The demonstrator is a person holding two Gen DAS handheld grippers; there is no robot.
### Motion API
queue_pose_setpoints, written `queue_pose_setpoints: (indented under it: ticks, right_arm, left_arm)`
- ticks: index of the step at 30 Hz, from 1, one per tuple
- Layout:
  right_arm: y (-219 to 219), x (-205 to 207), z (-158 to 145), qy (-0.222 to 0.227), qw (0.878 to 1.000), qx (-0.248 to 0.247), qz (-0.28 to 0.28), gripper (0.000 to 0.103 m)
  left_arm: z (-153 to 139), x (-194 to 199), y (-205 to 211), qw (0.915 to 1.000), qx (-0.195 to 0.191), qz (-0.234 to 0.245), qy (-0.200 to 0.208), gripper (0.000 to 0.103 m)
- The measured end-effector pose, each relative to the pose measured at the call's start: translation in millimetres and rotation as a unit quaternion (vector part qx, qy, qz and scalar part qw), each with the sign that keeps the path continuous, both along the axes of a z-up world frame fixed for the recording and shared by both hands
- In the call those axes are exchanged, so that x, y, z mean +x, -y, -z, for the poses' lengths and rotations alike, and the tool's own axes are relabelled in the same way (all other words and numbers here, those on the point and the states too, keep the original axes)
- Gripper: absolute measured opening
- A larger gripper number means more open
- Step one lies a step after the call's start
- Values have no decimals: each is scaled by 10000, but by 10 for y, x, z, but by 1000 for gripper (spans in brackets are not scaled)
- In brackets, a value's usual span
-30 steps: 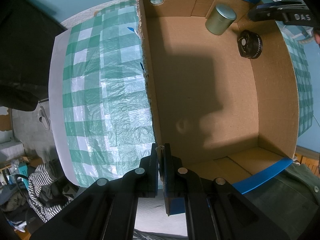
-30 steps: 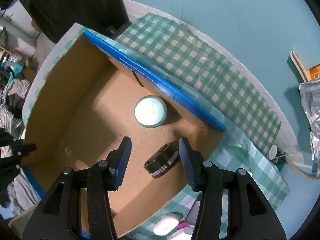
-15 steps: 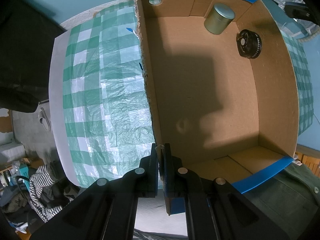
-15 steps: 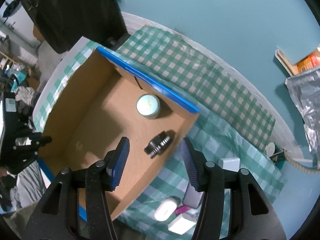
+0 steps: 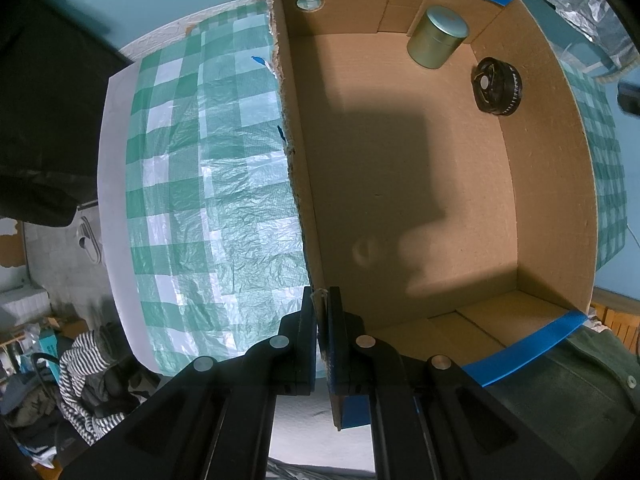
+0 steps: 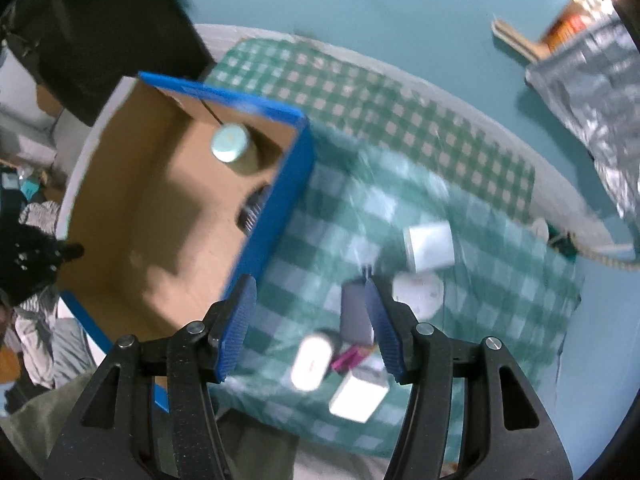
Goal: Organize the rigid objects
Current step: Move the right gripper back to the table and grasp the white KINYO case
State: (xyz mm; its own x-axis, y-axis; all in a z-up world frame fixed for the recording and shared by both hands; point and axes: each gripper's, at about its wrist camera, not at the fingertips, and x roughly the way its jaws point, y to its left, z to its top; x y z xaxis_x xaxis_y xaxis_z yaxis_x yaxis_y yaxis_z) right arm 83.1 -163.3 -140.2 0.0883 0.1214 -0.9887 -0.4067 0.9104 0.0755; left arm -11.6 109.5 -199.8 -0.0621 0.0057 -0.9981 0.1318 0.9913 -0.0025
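At the far left of the left wrist view a green-and-white checked plastic cloth [image 5: 208,184] covers the tabletop. To its right stands the open brown cardboard box with blue-taped rims [image 5: 552,184], and the left hand-held gripper [image 5: 325,320] is clamped tight on the box's near left wall, the cardboard edge pinched between its two black fingers. Inside the box, in the far right corner, a pale green round metal tin with a lid [image 5: 436,38] stands upright, and just beside it to the right a black ribbed round knob-like part [image 5: 496,86] leans against the right wall; the rest of the box floor is bare cardboard under a broad shadow.

In the right wrist view, which is blurred, the same box sits at the left with the tin [image 6: 230,144] in its far corner. The right hand-held gripper [image 6: 308,324] hangs over the cloth just right of the box, its blue-padded jaws opening with nothing gripped between them. Below it on the cloth lie a white oval case [image 6: 312,362], a grey flat rectangular object [image 6: 354,312], a small magenta item [image 6: 348,360] and a white rectangular block [image 6: 358,398]; further right are a white round disc [image 6: 420,292] and a white cube-shaped box [image 6: 430,246]
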Motion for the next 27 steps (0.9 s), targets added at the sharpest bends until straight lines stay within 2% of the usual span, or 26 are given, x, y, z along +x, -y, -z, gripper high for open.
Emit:
queue_pose_setpoints:
  ticks: [10,17,27]
  right_arm:
    - [325,-352,503,-409,9988,-56,269,57]
    - [407,-579,1042,-722,9969,-125,285,57]
    - [416,-693,1288,-711,9967,-150,365,57]
  left_arm:
    - [4,4,17,10000,11,49,-20,4]
    - [2,1,20,10000,9,56,-20,4]
    - [3,4,32,9999,20,92,-34,5]
